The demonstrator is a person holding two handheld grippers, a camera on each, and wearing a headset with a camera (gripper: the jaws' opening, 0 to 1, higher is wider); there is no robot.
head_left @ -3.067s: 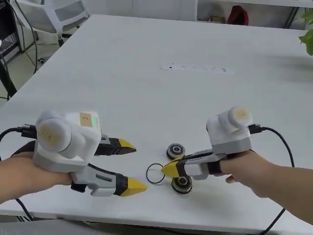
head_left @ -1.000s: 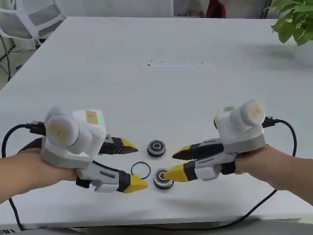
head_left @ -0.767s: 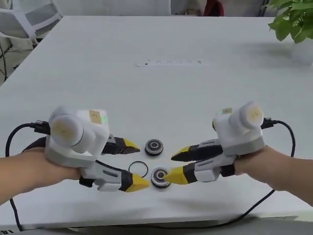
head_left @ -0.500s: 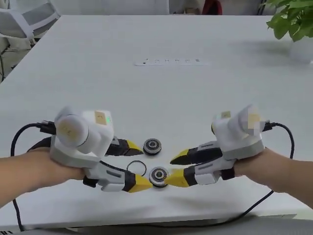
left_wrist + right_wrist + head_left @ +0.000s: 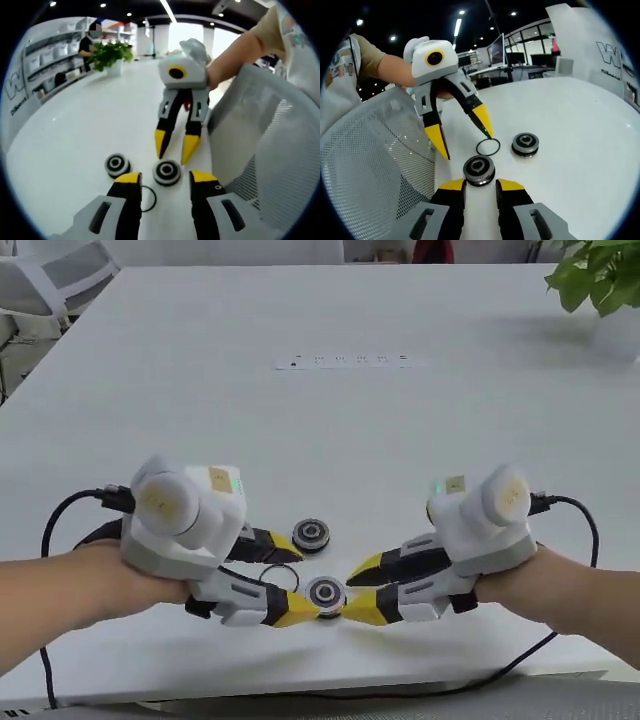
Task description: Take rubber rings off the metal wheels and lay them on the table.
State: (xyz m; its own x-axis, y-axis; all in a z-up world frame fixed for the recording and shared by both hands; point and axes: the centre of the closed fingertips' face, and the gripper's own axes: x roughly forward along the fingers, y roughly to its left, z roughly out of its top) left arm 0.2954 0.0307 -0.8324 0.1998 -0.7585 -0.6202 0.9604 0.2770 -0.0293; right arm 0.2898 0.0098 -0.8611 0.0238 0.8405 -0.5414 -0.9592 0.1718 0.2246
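Two metal wheels lie near the table's front edge: the near wheel (image 5: pixel 325 592) (image 5: pixel 166 171) (image 5: pixel 479 169) and the far wheel (image 5: pixel 312 533) (image 5: pixel 117 164) (image 5: pixel 525 143). A loose black rubber ring (image 5: pixel 281 574) (image 5: pixel 488 147) (image 5: pixel 149 198) lies flat on the table to their left. My left gripper (image 5: pixel 295 580) (image 5: pixel 165 177) is open, its tips flanking the near wheel from the left. My right gripper (image 5: pixel 362 590) (image 5: pixel 481 185) is open, its yellow tips just short of the same wheel from the right. Each gripper faces the other: right gripper (image 5: pixel 176 147), left gripper (image 5: pixel 463 135).
A white power strip (image 5: pixel 340 361) lies at mid-table. A green plant (image 5: pixel 595 275) (image 5: pixel 112 52) stands at the far right corner. Black cables (image 5: pixel 560 640) trail from both grippers over the front edge. A mesh chair back (image 5: pixel 270 150) (image 5: pixel 370 160) is close behind.
Both grippers have closed in on the near wheel from either side, and their tips now nearly meet around it. The wheels and the loose ring have stayed put.
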